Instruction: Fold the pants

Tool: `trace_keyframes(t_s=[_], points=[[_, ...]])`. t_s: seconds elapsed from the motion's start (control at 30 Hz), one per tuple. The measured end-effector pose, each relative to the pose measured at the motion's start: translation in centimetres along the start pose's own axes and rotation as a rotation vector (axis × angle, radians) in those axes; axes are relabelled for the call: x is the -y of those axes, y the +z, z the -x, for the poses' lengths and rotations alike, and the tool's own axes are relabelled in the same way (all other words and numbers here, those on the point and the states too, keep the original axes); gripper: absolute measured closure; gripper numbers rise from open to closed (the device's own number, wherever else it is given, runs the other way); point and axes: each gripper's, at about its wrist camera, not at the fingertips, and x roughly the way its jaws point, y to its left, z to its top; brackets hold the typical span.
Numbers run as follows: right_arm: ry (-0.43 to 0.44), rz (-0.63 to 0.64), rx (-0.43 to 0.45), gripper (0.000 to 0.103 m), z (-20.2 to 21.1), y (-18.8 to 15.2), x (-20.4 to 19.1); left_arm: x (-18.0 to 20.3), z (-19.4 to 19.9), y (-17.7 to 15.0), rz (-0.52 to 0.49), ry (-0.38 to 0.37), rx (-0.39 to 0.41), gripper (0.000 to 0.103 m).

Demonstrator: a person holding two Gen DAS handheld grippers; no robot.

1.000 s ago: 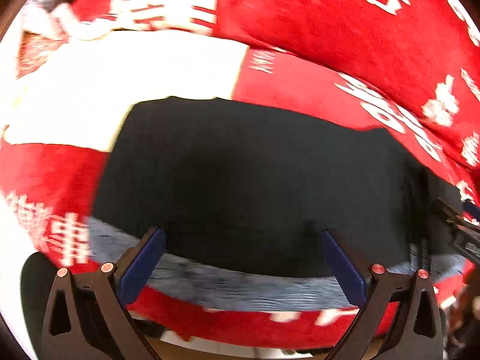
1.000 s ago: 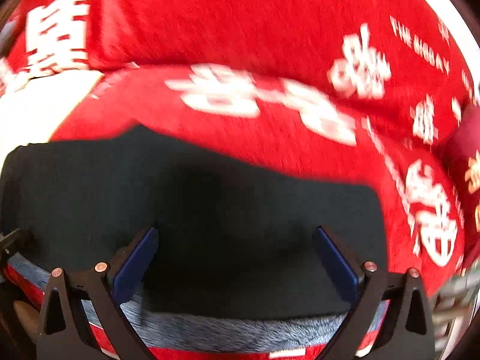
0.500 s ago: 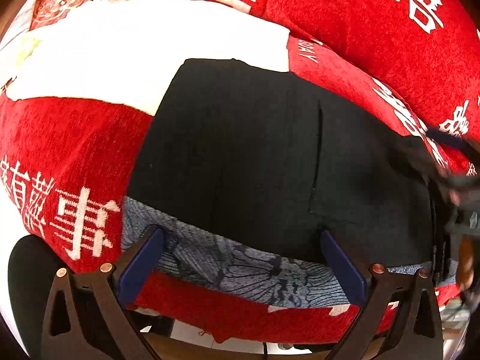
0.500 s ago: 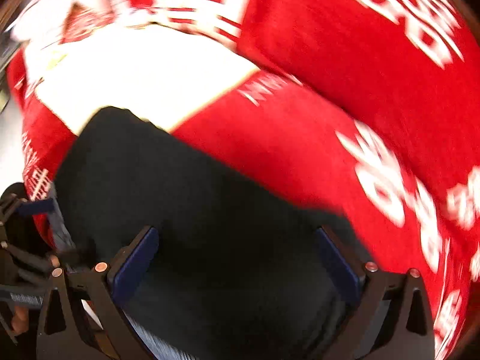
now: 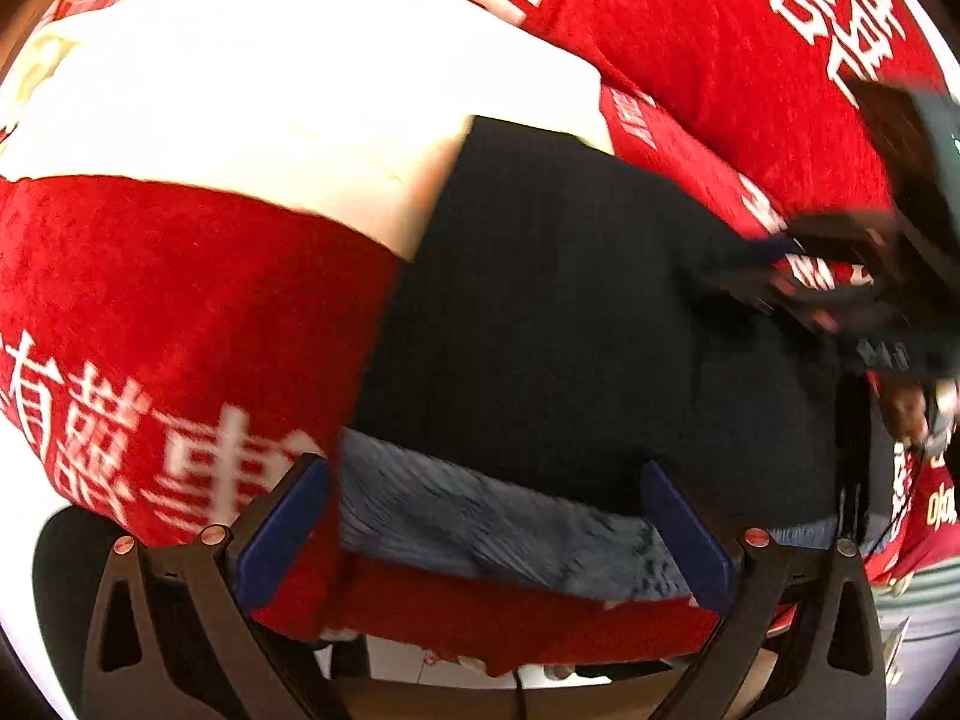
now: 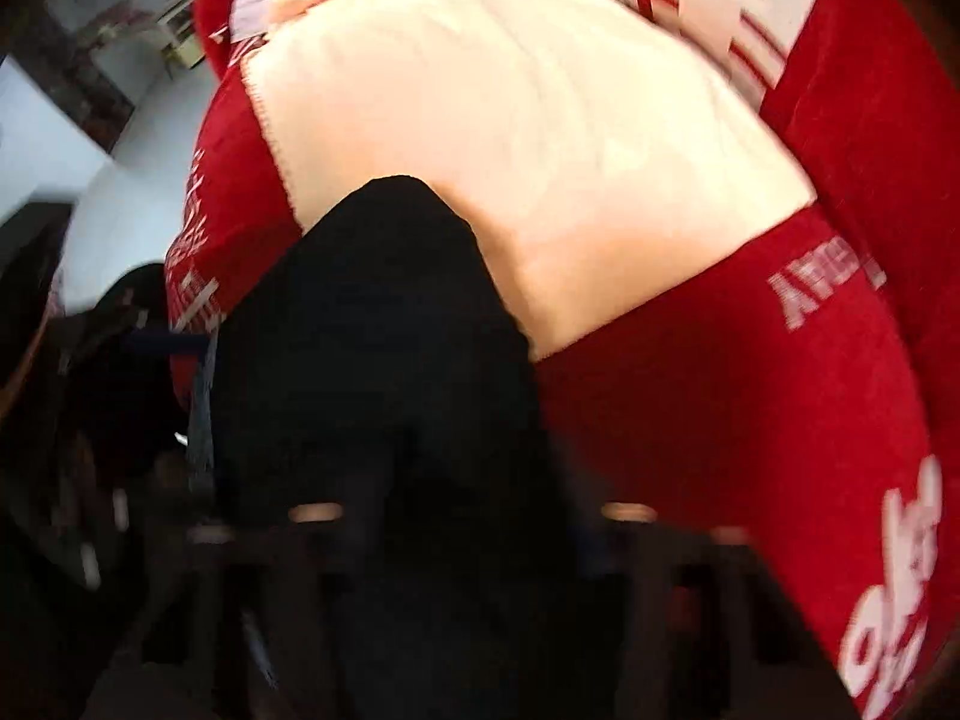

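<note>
The black pants lie folded on a red blanket, with a grey-blue patterned band along the near edge. My left gripper hovers over that near edge, wide open, with the band between its blue pads and no contact visible. My right gripper reaches in at the pants' right edge. In the blurred right wrist view its jaws are closing with the black pants between them. Whether the pads press on the cloth cannot be made out.
A cream-white panel of the blanket lies beyond the pants. Red cushions with white characters rise behind. Pale floor and dark furniture show past the blanket's edge. The left gripper appears as a dark blur in the right wrist view.
The right gripper rolled and swung over to the pants' right edge, and its jaws narrowed from wide open. The left gripper slid along the near edge and stayed open.
</note>
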Motion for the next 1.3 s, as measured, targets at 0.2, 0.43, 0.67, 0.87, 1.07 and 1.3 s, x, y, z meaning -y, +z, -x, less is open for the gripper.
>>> trace_keyframes(t_s=[0.2, 0.43, 0.67, 0.87, 1.07, 1.3], points=[[-0.073, 0.106, 0.124, 0.081, 4.0, -0.6, -2.9, -1.6, 2.0, 2.0, -0.091, -0.226, 0.023, 0.000], [-0.101, 0.162, 0.226, 0.082, 7.5, -2.9, -5.6, -0.2, 0.7, 4.6, -0.306, -0.475, -0.024, 0.000], [-0.132, 0.120, 0.211, 0.080, 6.3, -2.4, -5.2, 3.4, -1.0, 3.0, -0.456, -0.390, -0.073, 0.030], [-0.215, -0.193, 0.259, 0.023, 7.3, -3.4, -0.6, 4.4, 0.7, 1.5, -0.464, -0.280, -0.079, 0.055], [-0.106, -0.897, 0.418, 0.023, 7.2, -12.0, 6.5, 4.2, 3.4, 1.3, -0.379, -0.276, -0.073, 0.075], [-0.173, -0.962, 0.354, 0.023, 3.8, -16.4, 1.3, 5.6, 2.2, 1.7, -0.378, -0.149, -0.072, 0.078]])
